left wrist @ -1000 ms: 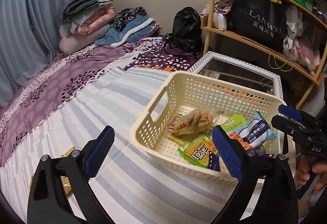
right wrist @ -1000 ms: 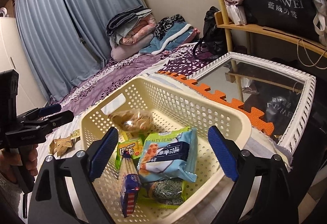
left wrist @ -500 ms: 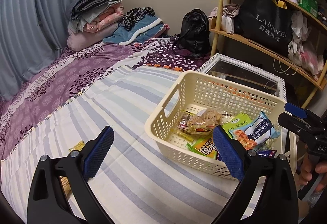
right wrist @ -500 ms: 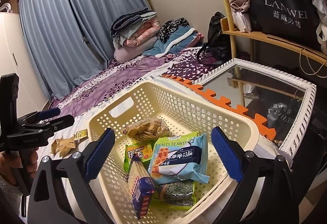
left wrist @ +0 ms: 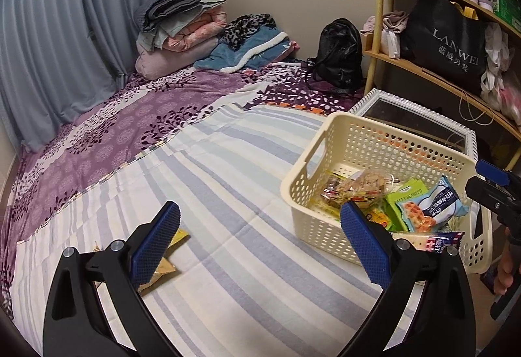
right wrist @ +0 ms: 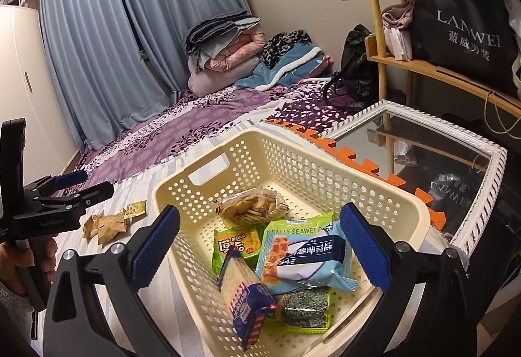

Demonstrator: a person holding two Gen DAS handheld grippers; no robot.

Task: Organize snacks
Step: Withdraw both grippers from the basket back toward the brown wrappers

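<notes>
The right tool [right wrist: 259,248] hangs over the near rim of the cream basket [right wrist: 325,168], its jaws spread wide and having just been opening, with nothing pinched between them. Straight beneath and ahead of it, inside the basket, lie a blue wafer pack [right wrist: 306,256], a green seaweed pack [right wrist: 293,228], a green Moka pack [right wrist: 236,244], a clear bag of crackers [right wrist: 249,207], a dark seaweed roll [right wrist: 304,308] and a long blue-and-red biscuit pack [right wrist: 246,295] leaning toward the tool's near side.

The left tool [left wrist: 259,248] is spread wide too and holds nothing; it points down at the striped bedsheet [left wrist: 228,194], with the basket off to its right. Just beside its left finger [left wrist: 156,241], small tan snack packets [right wrist: 104,225] and a yellow sachet [right wrist: 135,208] rest on the sheet, outside the basket
</notes>
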